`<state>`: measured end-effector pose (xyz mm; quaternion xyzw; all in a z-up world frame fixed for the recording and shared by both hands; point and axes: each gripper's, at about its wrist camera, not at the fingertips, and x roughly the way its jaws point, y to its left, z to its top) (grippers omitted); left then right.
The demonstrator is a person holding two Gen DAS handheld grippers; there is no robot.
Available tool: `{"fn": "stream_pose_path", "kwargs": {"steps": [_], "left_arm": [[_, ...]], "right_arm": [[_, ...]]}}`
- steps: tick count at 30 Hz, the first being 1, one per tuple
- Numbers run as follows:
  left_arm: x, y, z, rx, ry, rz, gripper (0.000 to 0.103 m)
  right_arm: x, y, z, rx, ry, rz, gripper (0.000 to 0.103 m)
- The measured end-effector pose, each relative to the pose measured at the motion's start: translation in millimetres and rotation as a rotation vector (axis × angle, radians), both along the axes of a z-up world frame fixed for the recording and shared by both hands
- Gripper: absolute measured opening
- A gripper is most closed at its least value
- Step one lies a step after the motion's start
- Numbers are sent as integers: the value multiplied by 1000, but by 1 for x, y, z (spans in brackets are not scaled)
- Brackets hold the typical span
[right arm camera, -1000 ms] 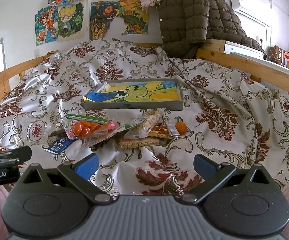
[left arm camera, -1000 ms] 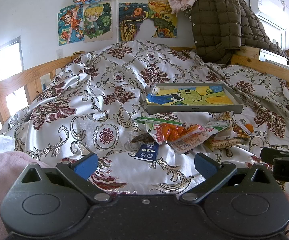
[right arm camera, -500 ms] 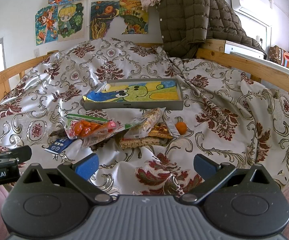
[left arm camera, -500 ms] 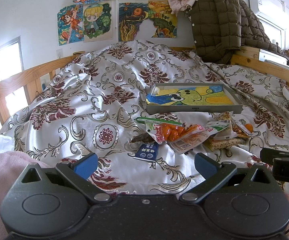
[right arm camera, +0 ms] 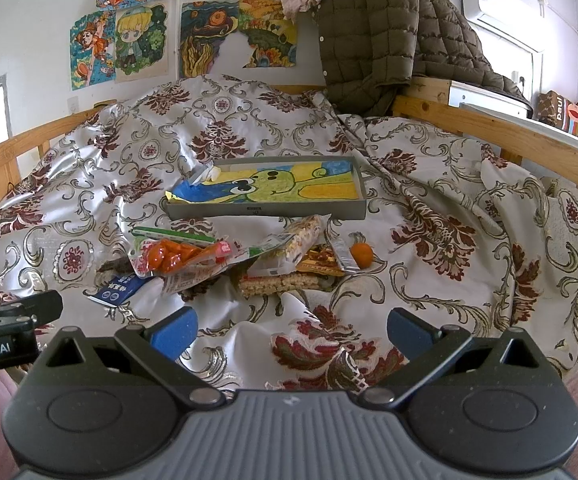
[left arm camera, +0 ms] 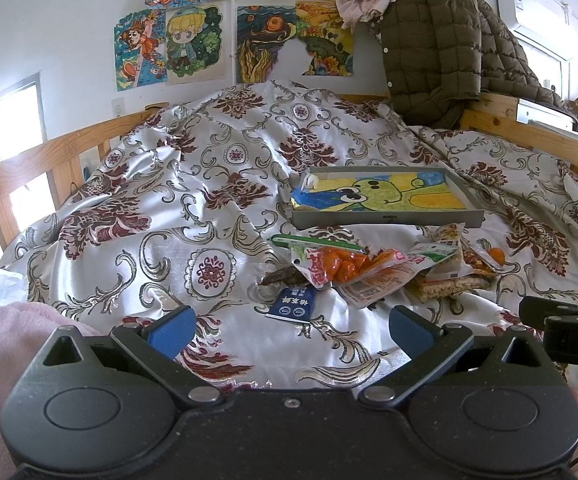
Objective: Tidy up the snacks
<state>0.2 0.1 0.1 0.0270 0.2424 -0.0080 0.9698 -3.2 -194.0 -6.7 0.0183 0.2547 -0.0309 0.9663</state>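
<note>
A pile of snack packets lies on the patterned bedspread: a clear bag of orange snacks [left arm camera: 337, 262] [right arm camera: 177, 254], a blue packet [left arm camera: 293, 303] [right arm camera: 117, 290], a grain bar [left arm camera: 449, 288] [right arm camera: 277, 285] and a small orange ball [left arm camera: 496, 256] [right arm camera: 361, 255]. Behind them sits a shallow grey tray [left arm camera: 385, 218] [right arm camera: 265, 211] lined with a frog drawing. My left gripper [left arm camera: 289, 330] is open and empty, short of the blue packet. My right gripper [right arm camera: 291, 330] is open and empty, short of the grain bar.
Wooden bed rails [left arm camera: 49, 160] [right arm camera: 489, 128] run along both sides. A brown quilted jacket [left arm camera: 437, 52] hangs at the back right. Drawings [right arm camera: 141, 44] cover the wall. A pink cloth [left arm camera: 5, 344] lies at my left gripper's near left.
</note>
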Motion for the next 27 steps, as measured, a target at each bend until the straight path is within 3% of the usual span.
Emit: {"fn": "stream_pose_path", "kwargs": {"steps": [10,16,23,27], "left_arm": [[8,7,8,-69,21,-16,102],[18,17,25,-110,9,-75,102],[55,19,42,-16,11,-190,102],[89,29,43,-42,70,-216,102]], "right_arm": [[-12,-9,-4,23,-70,-56,103],[-19,-21,9,64,-203,-88,103],[8,-21,21,3,-180,31,103],[31,-16,21,4,-133,167,103]]}}
